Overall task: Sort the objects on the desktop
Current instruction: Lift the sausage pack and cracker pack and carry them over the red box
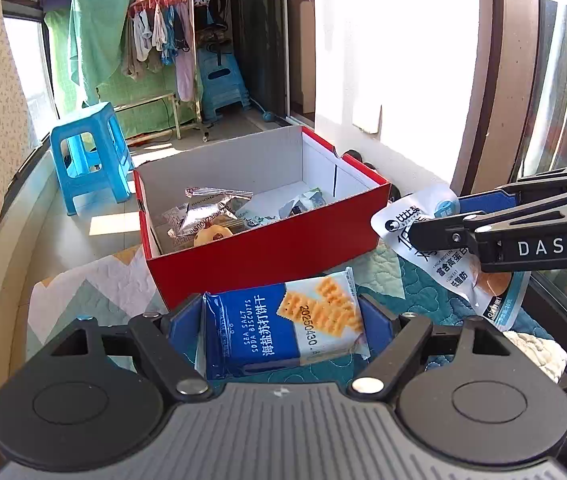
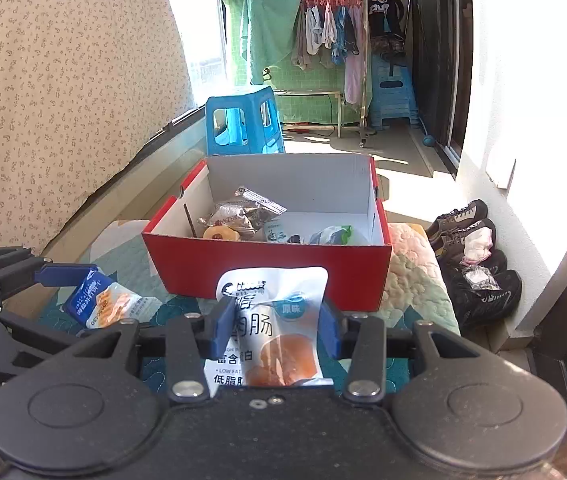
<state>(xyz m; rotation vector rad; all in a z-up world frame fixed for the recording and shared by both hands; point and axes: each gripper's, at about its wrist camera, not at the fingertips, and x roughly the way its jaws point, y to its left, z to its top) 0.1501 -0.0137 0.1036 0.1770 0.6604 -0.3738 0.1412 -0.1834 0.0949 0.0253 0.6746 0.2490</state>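
Observation:
My left gripper (image 1: 283, 320) is shut on a blue soda biscuit packet (image 1: 283, 328) and holds it just in front of the red box (image 1: 267, 256); the packet also shows in the right wrist view (image 2: 103, 300). My right gripper (image 2: 275, 320) is shut on a white sausage pouch (image 2: 275, 320) and holds it before the box's near wall (image 2: 267, 268); the pouch also shows in the left wrist view (image 1: 451, 256). The box holds several snack packets (image 1: 211, 212).
The box stands on a quilted teal mat (image 1: 411, 292). A blue plastic stool (image 2: 243, 120) stands behind the box. Shoes (image 2: 475, 264) lie on the floor to the right. A clothes rack (image 2: 323, 40) stands at the back.

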